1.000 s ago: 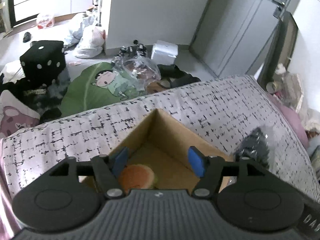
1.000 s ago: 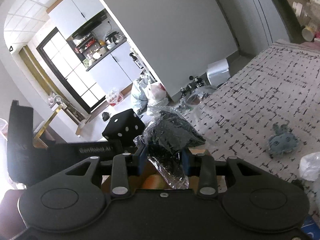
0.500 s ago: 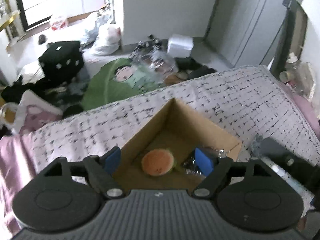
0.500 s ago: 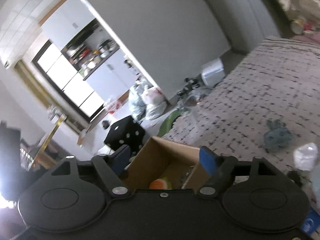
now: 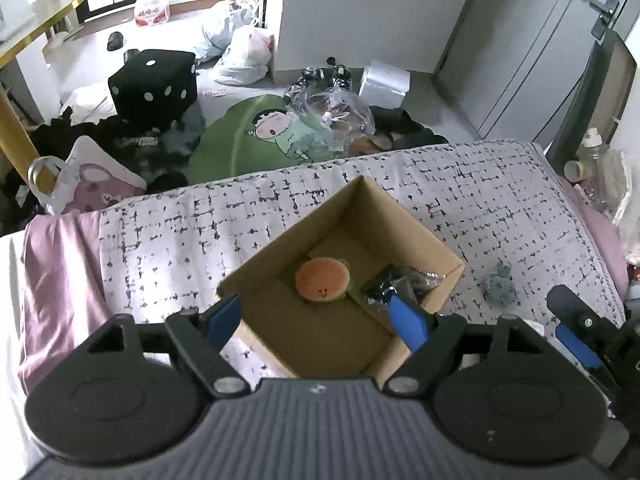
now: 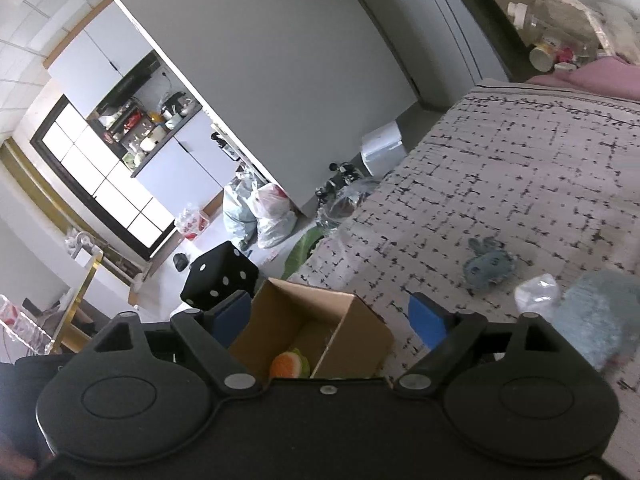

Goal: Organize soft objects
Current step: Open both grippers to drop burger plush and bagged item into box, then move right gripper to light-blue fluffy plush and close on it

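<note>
Box sat on the bed; burger plush and a dark bagged item lay inside. Left gripper hung above the box, jaws wide and empty. Right gripper had jaws just opened wide, nothing between them. Blue plush lay loose on the bed, well apart from the box; a fluffier grey-blue one lay nearer the right gripper. Next pick likely there: approach from above, centre the jaws across its body, close gently.
</note>
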